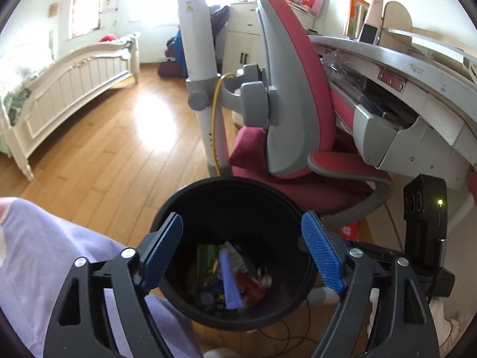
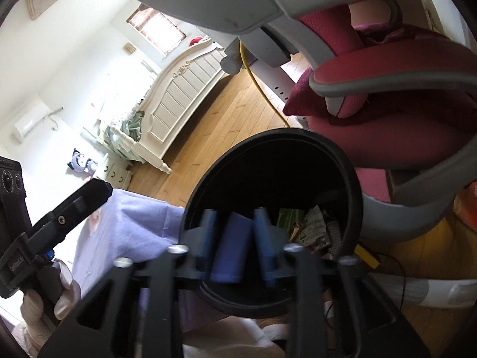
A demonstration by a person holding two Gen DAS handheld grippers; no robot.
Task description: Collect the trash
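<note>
- Trash was seen collected at the bottom of a round black plastic bin (image 1: 235, 307) standing on the wooden plank floor (image 1: 98, 149): a green wrapper (image 1: 205, 256), a printed crumpled packet (image 2: 313, 226) and a red wrapper (image 1: 253, 286).
- A flat purple-blue strip (image 1: 229, 283) lay among this trash in the left wrist view; in the right wrist view a purple-blue piece (image 2: 232, 247), blurred, was seen between the pads of the right gripper (image 2: 235, 247), over the bin's mouth.
- The right gripper's tongs were set partly apart, and the pads did not appear to press the piece, so a release into the bin was judged to be under way.
- The left gripper (image 1: 241, 250) was held above the bin with tongs wide apart and nothing between them.
- The task was judged well advanced; whether further trash remained elsewhere could not be told.
- A red and grey desk chair (image 1: 298, 104) stood just behind the bin, beside a white desk (image 1: 417, 74) with a yellow cable (image 1: 217, 113) on its leg; a white wooden bed (image 1: 74, 89) stood well apart.
- A lilac-clad leg (image 1: 59, 253) lay just beside the bin, crowding its near side.
</note>
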